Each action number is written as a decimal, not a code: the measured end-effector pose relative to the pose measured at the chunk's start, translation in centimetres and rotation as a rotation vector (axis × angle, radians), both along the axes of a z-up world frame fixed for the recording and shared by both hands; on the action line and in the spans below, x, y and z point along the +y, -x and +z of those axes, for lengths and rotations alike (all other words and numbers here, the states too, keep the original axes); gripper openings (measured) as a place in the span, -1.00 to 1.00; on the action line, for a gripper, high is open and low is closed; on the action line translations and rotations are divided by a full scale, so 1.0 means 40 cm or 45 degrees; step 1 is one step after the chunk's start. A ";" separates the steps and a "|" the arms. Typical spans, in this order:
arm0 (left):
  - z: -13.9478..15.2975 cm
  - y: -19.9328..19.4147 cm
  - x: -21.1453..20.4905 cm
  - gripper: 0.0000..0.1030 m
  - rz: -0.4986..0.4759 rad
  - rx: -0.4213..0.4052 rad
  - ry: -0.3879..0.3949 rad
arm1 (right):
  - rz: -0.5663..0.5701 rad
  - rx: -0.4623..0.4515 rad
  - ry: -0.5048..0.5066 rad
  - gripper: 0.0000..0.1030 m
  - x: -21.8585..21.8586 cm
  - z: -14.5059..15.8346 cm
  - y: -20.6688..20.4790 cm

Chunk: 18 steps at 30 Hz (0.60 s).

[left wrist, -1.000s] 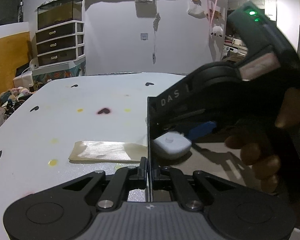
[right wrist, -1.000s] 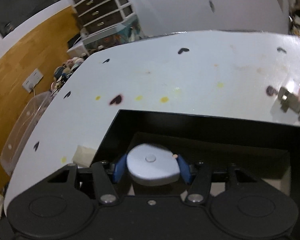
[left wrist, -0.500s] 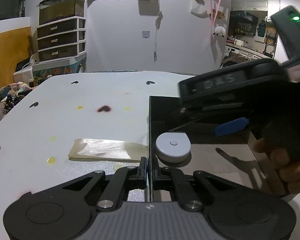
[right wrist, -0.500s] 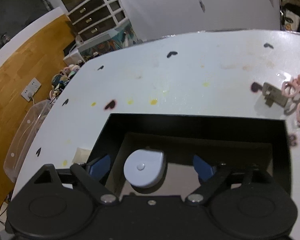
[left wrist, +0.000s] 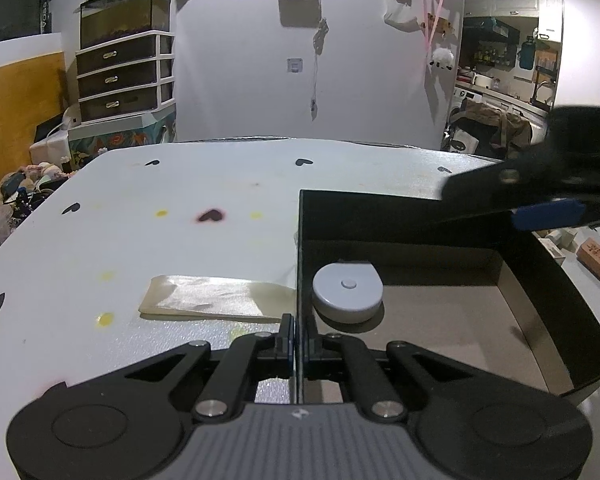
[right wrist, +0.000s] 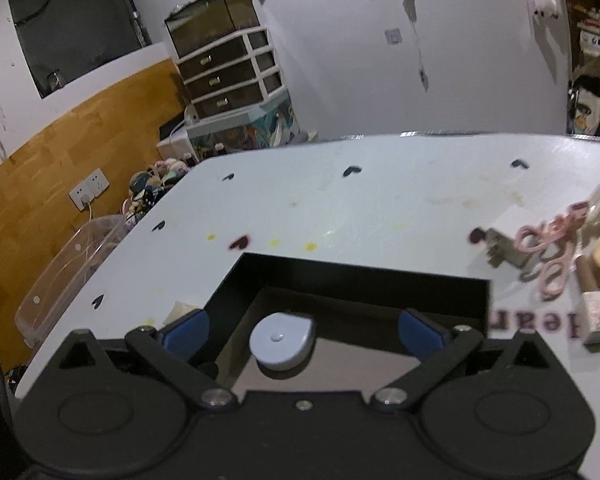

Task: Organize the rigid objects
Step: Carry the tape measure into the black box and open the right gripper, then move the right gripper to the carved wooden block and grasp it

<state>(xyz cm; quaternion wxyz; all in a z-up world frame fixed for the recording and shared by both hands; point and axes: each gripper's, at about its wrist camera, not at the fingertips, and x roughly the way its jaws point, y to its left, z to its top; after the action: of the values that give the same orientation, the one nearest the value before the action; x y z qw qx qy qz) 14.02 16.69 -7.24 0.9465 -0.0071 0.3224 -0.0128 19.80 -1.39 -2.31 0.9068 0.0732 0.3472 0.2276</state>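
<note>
Right gripper (right wrist: 304, 330) hangs above the black box (right wrist: 364, 280), its blue pads (right wrist: 188, 330) flung wide after just opening, nothing between them. Below, a grey tape measure (right wrist: 282, 340) lies on the box floor, near the left wall. Left gripper (left wrist: 299, 338) pinches that left wall (left wrist: 300, 260), jaws pressed together on it. Pink scissors (right wrist: 548, 252) and small clutter sit right of the box on the white table (right wrist: 380, 208).
</note>
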 end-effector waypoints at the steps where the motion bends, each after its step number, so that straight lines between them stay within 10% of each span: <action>1: -0.001 0.001 -0.001 -0.93 0.001 0.001 -0.002 | -0.010 -0.020 0.009 1.00 -0.013 0.002 0.010; 18: -0.002 -0.005 -0.011 -0.93 0.015 0.020 -0.030 | -0.387 -0.170 0.139 1.00 -0.304 -0.033 0.116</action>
<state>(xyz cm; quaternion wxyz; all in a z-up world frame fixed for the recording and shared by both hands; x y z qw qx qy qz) 14.24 16.25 -7.31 0.9440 0.0018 0.3300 -0.0033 15.17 -13.55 -3.62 0.9545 0.0604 0.2828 0.0730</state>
